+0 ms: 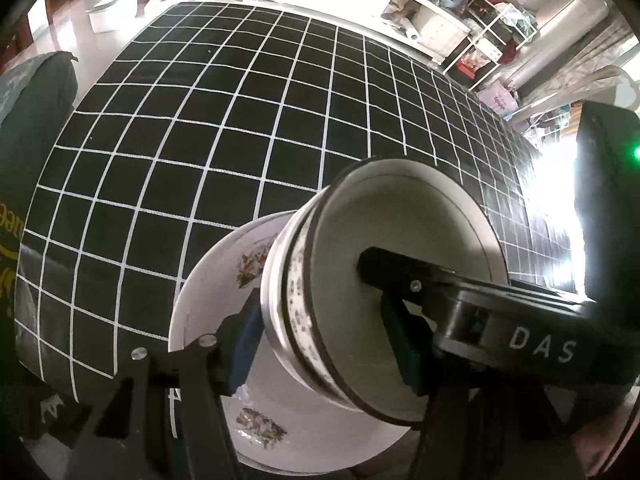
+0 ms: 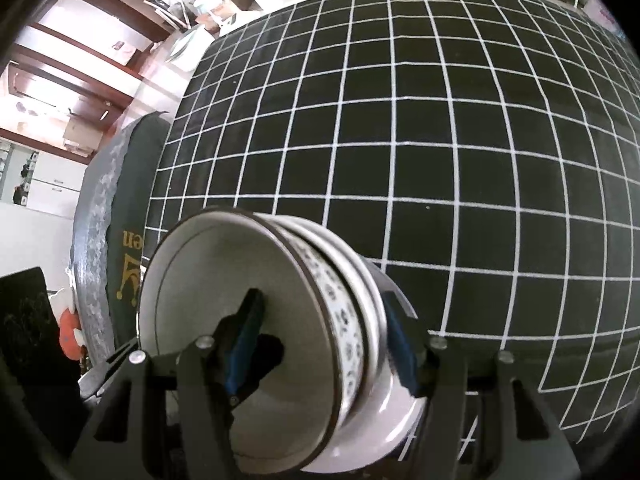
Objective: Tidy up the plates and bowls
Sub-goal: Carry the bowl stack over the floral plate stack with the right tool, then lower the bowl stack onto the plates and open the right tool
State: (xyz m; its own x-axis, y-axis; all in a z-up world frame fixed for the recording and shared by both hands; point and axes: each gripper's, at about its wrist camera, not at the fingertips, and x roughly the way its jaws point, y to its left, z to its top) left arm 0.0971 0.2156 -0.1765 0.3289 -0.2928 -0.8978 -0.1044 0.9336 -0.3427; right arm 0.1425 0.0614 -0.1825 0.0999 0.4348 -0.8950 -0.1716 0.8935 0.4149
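Note:
A stack of white bowls [image 1: 404, 240] with dark rims, one with a patterned band, lies tipped on its side. Both grippers hold it. My left gripper [image 1: 324, 342] is shut on the stack, with its blue pad against the outer bowl and its other finger inside the top bowl. The right gripper's finger, from the black body marked DAS [image 1: 544, 348], reaches into the same bowl. In the right wrist view my right gripper [image 2: 322, 344] clamps the bowl stack [image 2: 224, 280], one finger inside and one on the outside. A white plate [image 1: 208, 300] with flower prints lies beneath the stack.
A black tablecloth with a white grid [image 1: 240, 120] covers the table [image 2: 460, 140]. A dark green cushion with gold lettering [image 2: 128, 208] sits off the table's left edge. Cluttered shelves [image 1: 480, 40] stand beyond the far right, and a white tub [image 1: 108, 12] is on the floor.

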